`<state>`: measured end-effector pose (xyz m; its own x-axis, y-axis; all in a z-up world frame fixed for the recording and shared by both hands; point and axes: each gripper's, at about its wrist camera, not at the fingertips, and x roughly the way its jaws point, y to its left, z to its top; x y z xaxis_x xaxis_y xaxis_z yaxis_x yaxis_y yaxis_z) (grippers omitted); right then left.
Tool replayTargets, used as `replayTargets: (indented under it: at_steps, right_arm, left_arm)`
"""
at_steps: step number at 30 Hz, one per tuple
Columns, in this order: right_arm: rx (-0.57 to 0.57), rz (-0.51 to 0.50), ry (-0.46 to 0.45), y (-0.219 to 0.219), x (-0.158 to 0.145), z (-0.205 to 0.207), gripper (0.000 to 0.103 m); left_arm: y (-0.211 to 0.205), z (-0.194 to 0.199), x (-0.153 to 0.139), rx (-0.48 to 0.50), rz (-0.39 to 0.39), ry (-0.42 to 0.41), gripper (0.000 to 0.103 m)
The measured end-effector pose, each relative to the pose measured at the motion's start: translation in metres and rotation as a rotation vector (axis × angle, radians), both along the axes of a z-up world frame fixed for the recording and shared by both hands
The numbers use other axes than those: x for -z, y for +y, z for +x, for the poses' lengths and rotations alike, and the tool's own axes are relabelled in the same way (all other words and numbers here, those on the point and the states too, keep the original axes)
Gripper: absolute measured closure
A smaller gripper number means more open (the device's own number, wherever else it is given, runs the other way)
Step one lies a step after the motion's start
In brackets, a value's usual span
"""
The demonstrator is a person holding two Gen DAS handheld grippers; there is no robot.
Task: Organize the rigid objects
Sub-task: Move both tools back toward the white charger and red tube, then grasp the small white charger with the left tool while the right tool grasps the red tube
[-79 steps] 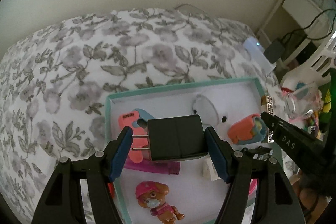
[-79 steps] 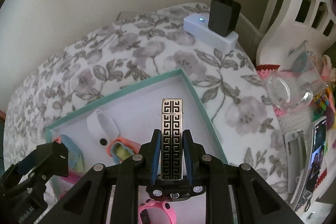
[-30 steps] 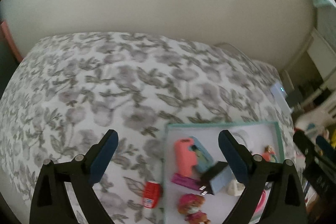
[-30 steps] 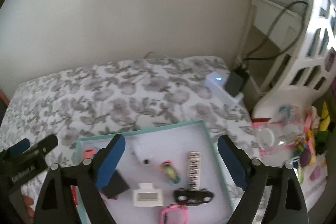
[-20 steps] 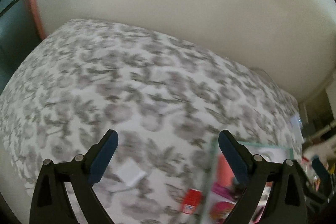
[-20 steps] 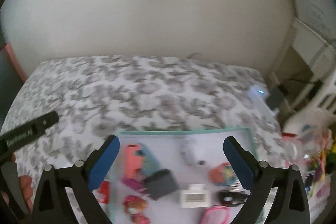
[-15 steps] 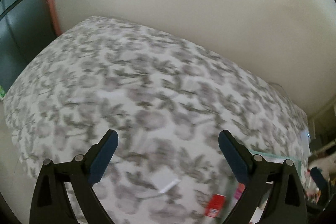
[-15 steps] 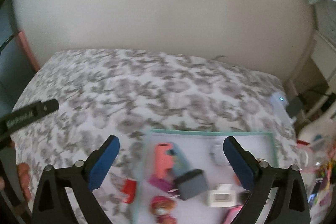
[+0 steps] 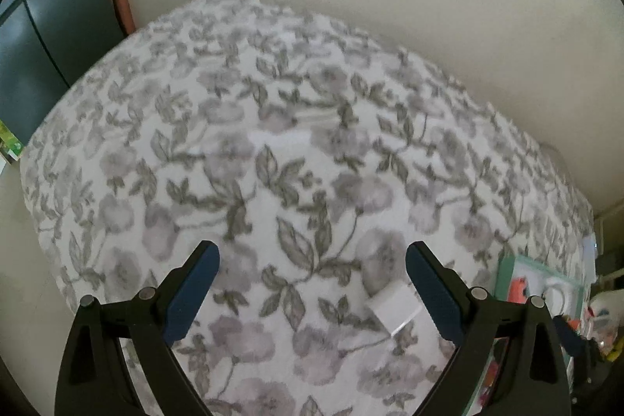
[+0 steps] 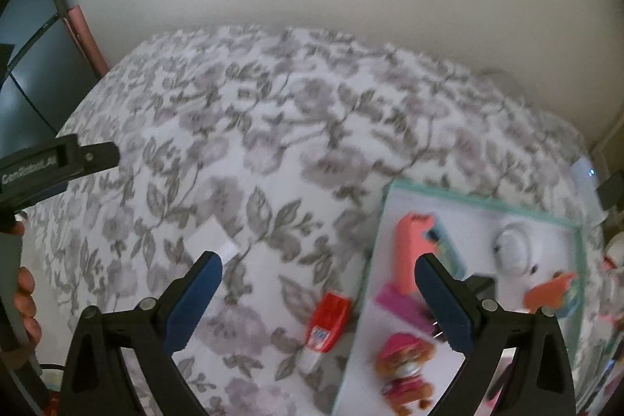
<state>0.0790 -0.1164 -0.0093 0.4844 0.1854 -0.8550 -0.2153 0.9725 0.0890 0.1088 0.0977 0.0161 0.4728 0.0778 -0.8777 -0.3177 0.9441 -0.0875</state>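
left gripper (image 9: 310, 283): jaws wide apart, nothing held, lined up near the white block (image 9: 394, 307)
right gripper (image 10: 318, 293): jaws apart, empty, above red tube (image 10: 327, 324) lying outside the tray (image 10: 483, 205)

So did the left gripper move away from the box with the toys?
Yes. The left gripper swung left, away from the teal box, which slid from between its fingers to the view's right edge. It now hangs open over the floral cloth.

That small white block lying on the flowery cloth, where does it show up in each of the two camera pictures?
Left wrist view: white block, lower right, beside the right fingertip.
Right wrist view: white block, lower left, above the left fingertip.
Shared landmark: the teal-rimmed tray, to its right in both.
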Motion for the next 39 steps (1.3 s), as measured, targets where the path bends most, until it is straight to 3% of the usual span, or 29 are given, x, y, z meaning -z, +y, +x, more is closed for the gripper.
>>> replayTargets:
  at_steps: [4, 9, 15, 25, 27, 29, 31, 33, 39]
  right_arm:
    - [0.019, 0.008, 0.054, -0.003, 0.019, -0.006, 0.004]
    - [0.055, 0.031, 0.1, -0.01, 0.03, -0.008, 0.018]
    - [0.054, 0.016, 0.116, -0.008, 0.036, -0.01, 0.028]
    - [0.046, 0.019, 0.141, -0.008, 0.041, -0.01, 0.036]
    - [0.045, 0.035, 0.152, -0.009, 0.042, -0.01, 0.045]
    - [0.046, 0.038, 0.155, -0.01, 0.042, -0.009, 0.046]
    - [0.048, 0.035, 0.154, -0.01, 0.042, -0.009, 0.047]
    - [0.05, 0.039, 0.156, -0.011, 0.042, -0.009, 0.048]
    - [0.052, 0.044, 0.16, -0.012, 0.041, -0.009, 0.052]
  left_arm:
    - [-0.016, 0.003, 0.018, 0.053, -0.018, 0.061, 0.006]
    - [-0.04, 0.008, 0.042, 0.134, -0.038, 0.138, 0.006]
    - [-0.063, 0.015, 0.063, 0.209, -0.023, 0.211, 0.007]
    - [-0.079, 0.022, 0.081, 0.261, -0.032, 0.246, 0.007]
    - [-0.084, 0.024, 0.085, 0.272, -0.027, 0.254, 0.017]
    - [-0.088, 0.025, 0.088, 0.286, -0.03, 0.265, 0.025]
    - [-0.094, 0.027, 0.092, 0.299, -0.04, 0.273, 0.027]
    - [-0.099, 0.029, 0.094, 0.313, -0.044, 0.276, 0.039]
    - [-0.104, 0.031, 0.097, 0.331, -0.048, 0.28, 0.048]
